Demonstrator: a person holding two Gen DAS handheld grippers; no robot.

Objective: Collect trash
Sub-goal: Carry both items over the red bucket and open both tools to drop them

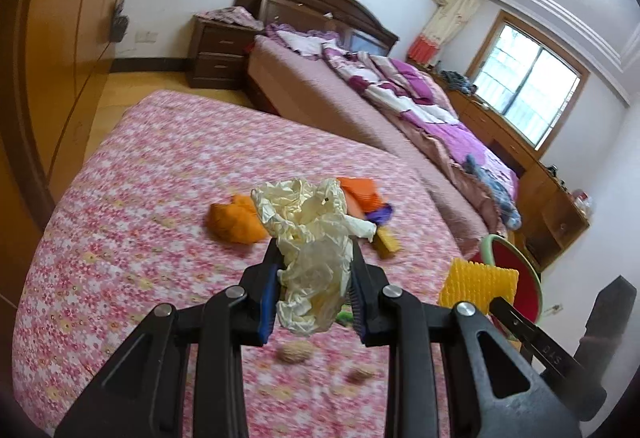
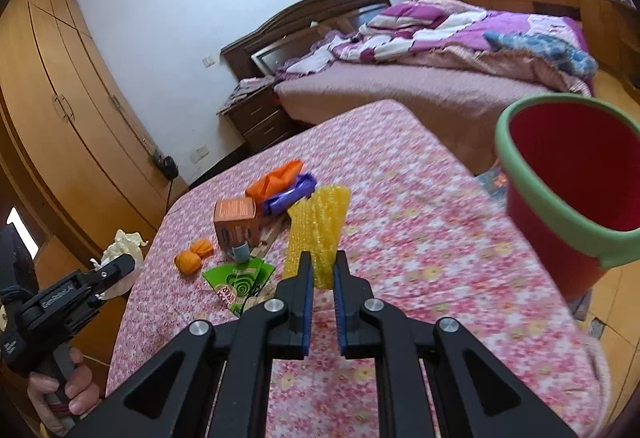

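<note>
Hanging above a table covered in a pink floral cloth (image 1: 132,174), a crumpled cream glove (image 1: 312,234) is being gripped between the pads of the left gripper (image 1: 316,262), its jaws clenched on the lower folds. A yellow sheet of bubble wrap (image 2: 316,234) is being pinched at its lower edge by the right gripper (image 2: 323,270), whose jaws are clamped tight on it; the sheet is being held upright over the cloth. More litter is being left lying on the table: an orange knotted bag (image 2: 193,255), a small orange box (image 2: 236,224), an orange wrapper (image 2: 276,178) touching a purple one (image 2: 288,194), and a green packet (image 2: 236,280) near the front edge. A red bin with a green rim (image 2: 568,174) is being shown to the right of the table, close beside the bubble wrap in the right wrist view. A hand (image 2: 66,390) is being seen wrapped around the left gripper's handle.
</note>
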